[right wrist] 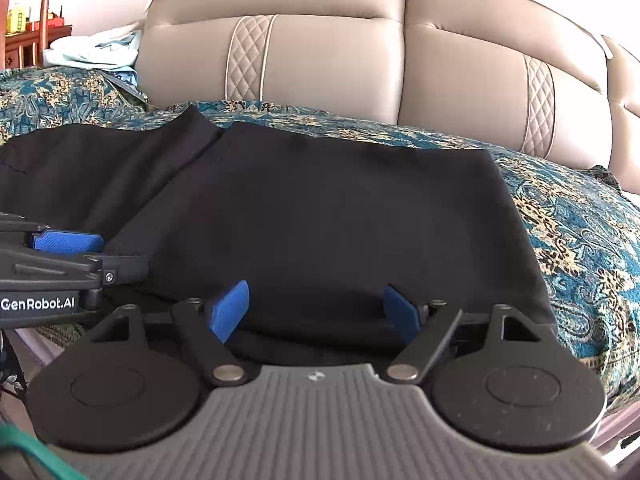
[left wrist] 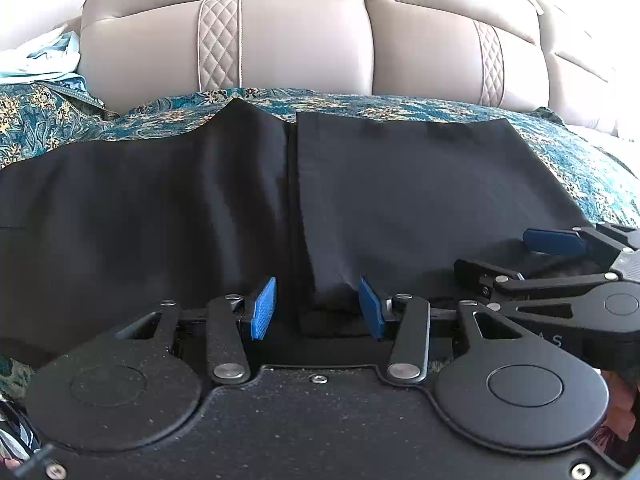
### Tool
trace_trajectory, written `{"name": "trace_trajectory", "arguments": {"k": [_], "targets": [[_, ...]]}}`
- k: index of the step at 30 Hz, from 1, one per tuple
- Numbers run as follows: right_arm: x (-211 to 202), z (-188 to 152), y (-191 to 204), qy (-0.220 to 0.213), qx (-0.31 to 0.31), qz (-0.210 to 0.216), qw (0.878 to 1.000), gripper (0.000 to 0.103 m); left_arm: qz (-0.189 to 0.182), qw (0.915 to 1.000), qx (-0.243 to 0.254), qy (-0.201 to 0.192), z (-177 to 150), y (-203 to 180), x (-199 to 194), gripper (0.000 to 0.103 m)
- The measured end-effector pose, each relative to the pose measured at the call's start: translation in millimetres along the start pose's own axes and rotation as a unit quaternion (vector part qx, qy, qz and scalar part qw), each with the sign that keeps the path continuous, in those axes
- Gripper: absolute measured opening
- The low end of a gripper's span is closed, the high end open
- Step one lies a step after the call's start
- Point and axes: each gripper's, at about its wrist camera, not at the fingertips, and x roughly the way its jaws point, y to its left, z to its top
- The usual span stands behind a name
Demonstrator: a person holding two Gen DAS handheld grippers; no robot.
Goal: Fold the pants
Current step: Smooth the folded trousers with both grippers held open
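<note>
A beige padded headboard [left wrist: 304, 40] with quilted diamond strips fills the top of both views, and below it lies a teal paisley bedspread [left wrist: 48, 120] (gold flowers scattered through the pattern). A pale blue cloth [right wrist: 96, 50] is heaped at the upper left of the right wrist view, with a wooden cabinet [right wrist: 24, 44] behind it at the far left edge.

The black pants [left wrist: 400, 192] lie spread across the bedspread through the middle of both frames, one layer overlapping another along an edge that runs down the centre of the left wrist view.

The left gripper [left wrist: 318, 306] sits at the lower centre of its frame, jaws apart, with a raised fold of the pants between the blue pads and nothing clamped. The right gripper [right wrist: 316, 306] is likewise spread wide at the lower centre of its view, the near edge of the pants lying between its pads. Each gripper shows at the side of the other's frame, close beside it.
</note>
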Motion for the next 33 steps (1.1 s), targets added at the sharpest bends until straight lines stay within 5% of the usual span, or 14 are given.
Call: {"name": "trace_trajectory", "arguments": {"k": [17,22,33], "targets": [[5,8,7,-0.011,-0.013,0.026,1.000,0.087,-0.014,0.9997,0.008,0.019,-10,6,-13,0.045],[6,14,13,-0.021,-0.016,0.036,0.999,0.087,-0.024,0.9992,-0.031,0.013,-6,20,-23,0.045],[-5,1,69,-0.032,-0.100,0.158,0.982,0.087,0.076,0.9907,-0.107,-0.038,15,92,-50,0.046]]}}
